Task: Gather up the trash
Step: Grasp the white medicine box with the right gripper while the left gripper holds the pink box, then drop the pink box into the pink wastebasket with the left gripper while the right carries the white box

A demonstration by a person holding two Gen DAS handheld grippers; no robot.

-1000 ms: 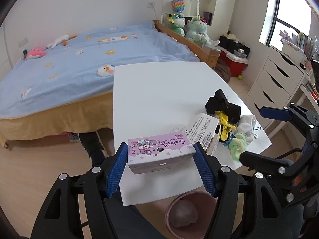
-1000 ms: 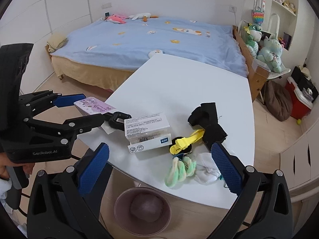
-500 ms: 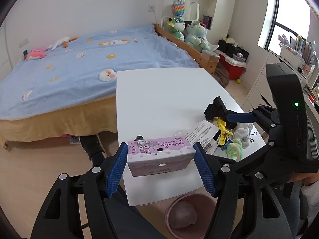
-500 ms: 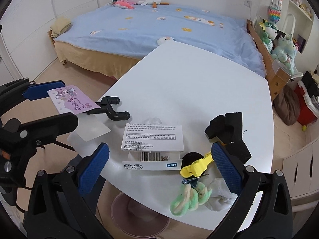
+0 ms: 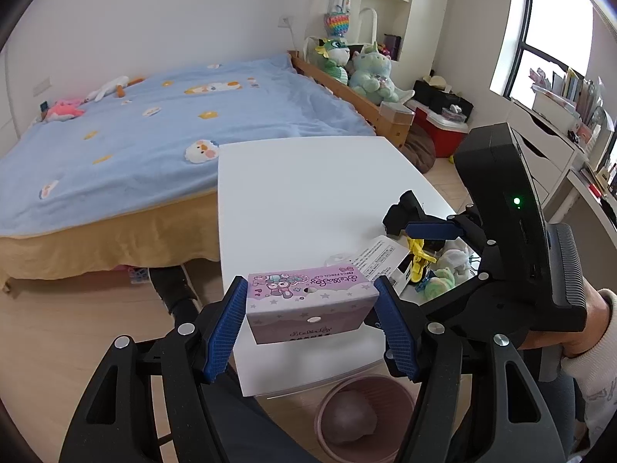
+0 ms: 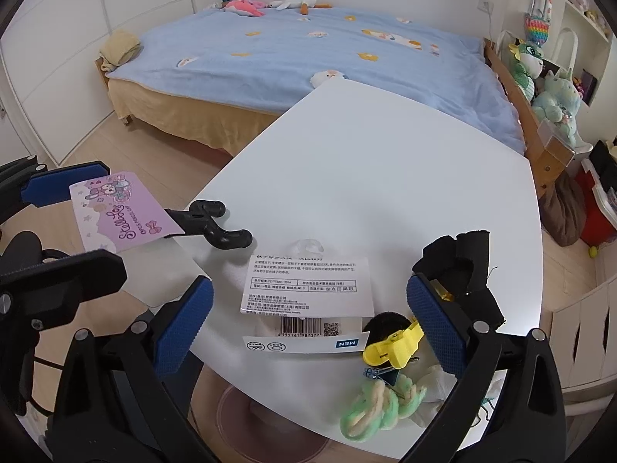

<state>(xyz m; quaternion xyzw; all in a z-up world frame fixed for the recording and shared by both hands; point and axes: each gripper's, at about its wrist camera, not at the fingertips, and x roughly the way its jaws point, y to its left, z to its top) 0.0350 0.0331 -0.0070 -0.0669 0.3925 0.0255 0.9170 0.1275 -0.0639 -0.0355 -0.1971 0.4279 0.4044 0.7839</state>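
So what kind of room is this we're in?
Most likely a child's bedroom: a bed with a blue cartoon blanket, stuffed toys beside it, and a white table at its foot.

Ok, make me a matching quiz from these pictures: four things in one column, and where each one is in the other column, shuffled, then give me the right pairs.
Things:
1. purple box
2. pink bin
3. yellow clip
4. pink plush toy

Places:
A. on the floor below the table's near edge
B. on the blue bed, at its far end
C. between the left gripper's blue pads, off the table
D. on the white table, by the green and white sock bundle

Pairs: 1-C, 2-A, 3-D, 4-B
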